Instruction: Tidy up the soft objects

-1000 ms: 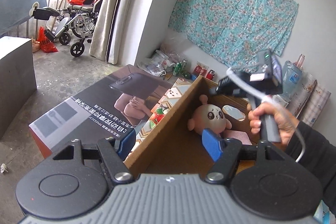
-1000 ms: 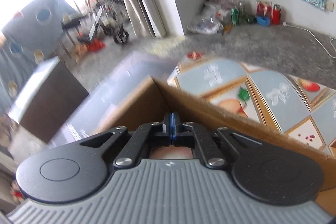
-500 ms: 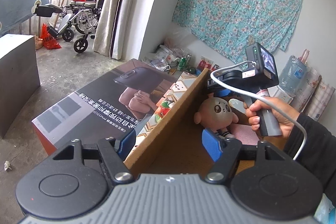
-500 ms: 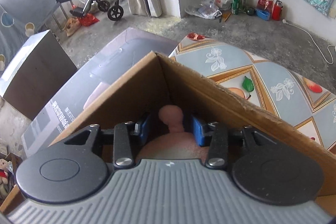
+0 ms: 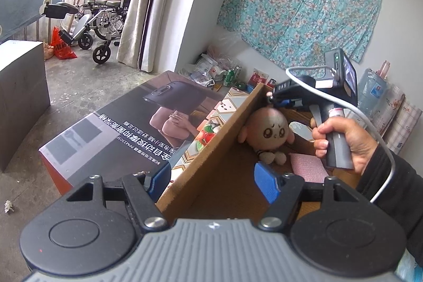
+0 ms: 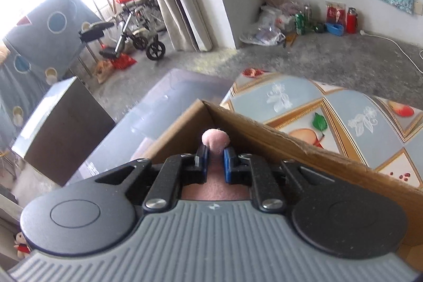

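Note:
A pink plush doll (image 5: 269, 128) with a drawn face hangs upright inside the cardboard box (image 5: 211, 149), near its far corner. My right gripper (image 6: 214, 159) is shut on the doll's top knob (image 6: 215, 140); in the left wrist view the right gripper (image 5: 277, 99) sits on top of the doll's head. My left gripper (image 5: 211, 176) is open and straddles the box's near wall, one finger outside and one inside. A pink cloth (image 5: 308, 165) lies on the box floor beside the doll.
The box stands on a table with a fruit-pattern cloth (image 6: 343, 107). A large printed carton (image 5: 127, 128) lies to the left. A dark cabinet (image 5: 21, 97), a wheelchair (image 5: 103, 17) and floor clutter by the wall (image 6: 304, 20) are farther off.
My right gripper opened around the doll's top knob, then shut on it. The doll has gone from leaning back to upright and slightly higher. My left gripper stayed in place.

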Action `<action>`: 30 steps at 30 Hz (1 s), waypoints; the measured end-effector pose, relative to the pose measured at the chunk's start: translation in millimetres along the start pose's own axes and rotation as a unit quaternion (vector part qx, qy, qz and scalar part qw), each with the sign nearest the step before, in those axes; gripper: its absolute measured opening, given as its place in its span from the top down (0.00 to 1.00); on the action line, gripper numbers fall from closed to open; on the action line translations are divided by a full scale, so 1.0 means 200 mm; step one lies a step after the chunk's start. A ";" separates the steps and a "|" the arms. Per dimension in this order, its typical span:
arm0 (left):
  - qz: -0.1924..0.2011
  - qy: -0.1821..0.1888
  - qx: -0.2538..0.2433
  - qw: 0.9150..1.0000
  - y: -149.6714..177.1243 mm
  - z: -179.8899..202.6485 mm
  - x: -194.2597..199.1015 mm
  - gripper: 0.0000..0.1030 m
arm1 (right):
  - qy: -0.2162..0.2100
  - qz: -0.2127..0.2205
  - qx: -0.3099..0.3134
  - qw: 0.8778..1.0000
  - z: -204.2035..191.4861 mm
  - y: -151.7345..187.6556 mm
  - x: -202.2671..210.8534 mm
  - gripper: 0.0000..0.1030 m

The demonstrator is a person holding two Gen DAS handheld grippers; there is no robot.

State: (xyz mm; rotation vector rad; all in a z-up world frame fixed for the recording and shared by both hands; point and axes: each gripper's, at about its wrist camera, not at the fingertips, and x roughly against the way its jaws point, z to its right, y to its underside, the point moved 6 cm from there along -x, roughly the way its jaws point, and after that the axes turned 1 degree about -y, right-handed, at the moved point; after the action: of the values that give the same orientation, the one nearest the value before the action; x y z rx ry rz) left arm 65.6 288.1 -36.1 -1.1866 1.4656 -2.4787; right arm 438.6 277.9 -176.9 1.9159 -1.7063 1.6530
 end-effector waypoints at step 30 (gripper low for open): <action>0.010 0.039 -0.015 0.999 0.02 0.09 0.15 0.32 | 0.175 -0.251 -0.019 0.952 0.33 0.36 0.19 0.16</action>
State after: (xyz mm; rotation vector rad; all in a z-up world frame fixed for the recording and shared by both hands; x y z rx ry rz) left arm 54.7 261.0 -16.4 -1.0877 1.5290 -2.5261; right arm 418.0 183.3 -216.3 1.7127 -1.0051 1.6103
